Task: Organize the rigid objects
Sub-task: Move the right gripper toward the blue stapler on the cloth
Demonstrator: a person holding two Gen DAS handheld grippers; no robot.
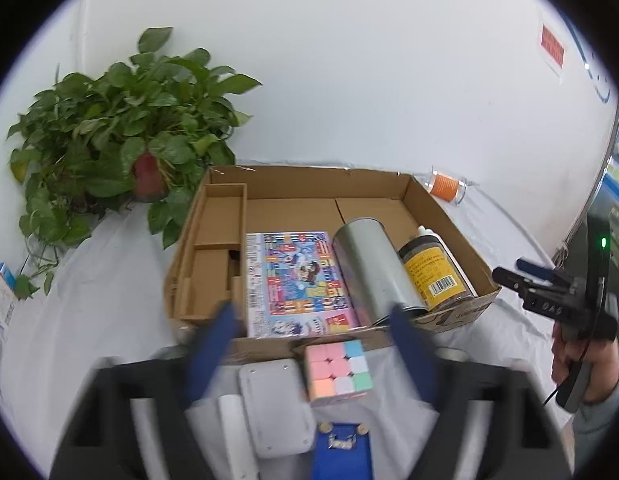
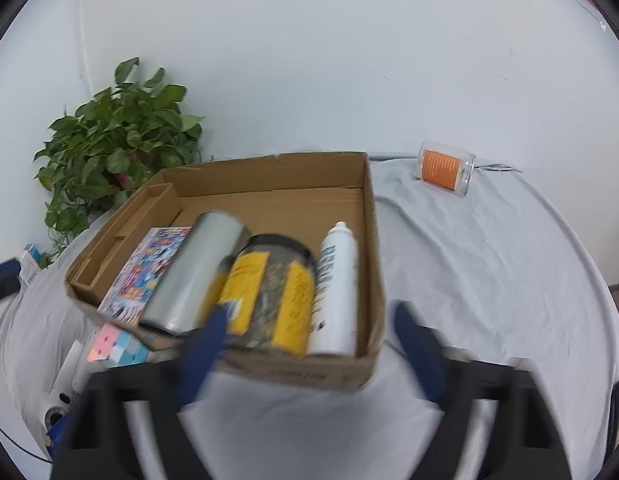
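The cardboard box (image 1: 449,216) lies open on the cloth-covered table (image 1: 109,280), and everything here is placed by it. The left gripper (image 1: 313,320) points down at the box's near wall, its two blue fingers (image 1: 213,340) spread apart with nothing between them; they straddle the near edge above the pastel puzzle cube (image 1: 339,372). The right gripper (image 2: 309,328) tilts down at the box's near right corner, one finger over the inside and the other outside the right wall, jaws parted and empty. In the left wrist view the right gripper shows beyond the box's right wall, held in a person's hand (image 1: 577,356) with a grey sleeve.

Inside the box a narrow cardboard divider (image 1: 221,248) walls off compartments along the left side; whether they hold anything I cannot tell. In the main space, from left to right, lie a flat colourful printed pack (image 1: 297,280), a silver metal can (image 1: 369,264) on its side, a dark jar with a yellow label (image 1: 433,276) on its side, and a white spray bottle (image 2: 337,280) against the right wall.

Outside the box, the puzzle cube sits just beside the near wall, next to a white plastic device (image 1: 273,400). A clear jar with an orange label (image 2: 445,168) lies on its side beyond the far right corner. A leafy potted plant (image 1: 121,128) stands past the far left corner, and a small white and blue carton (image 1: 1,296) sits well off to the left.
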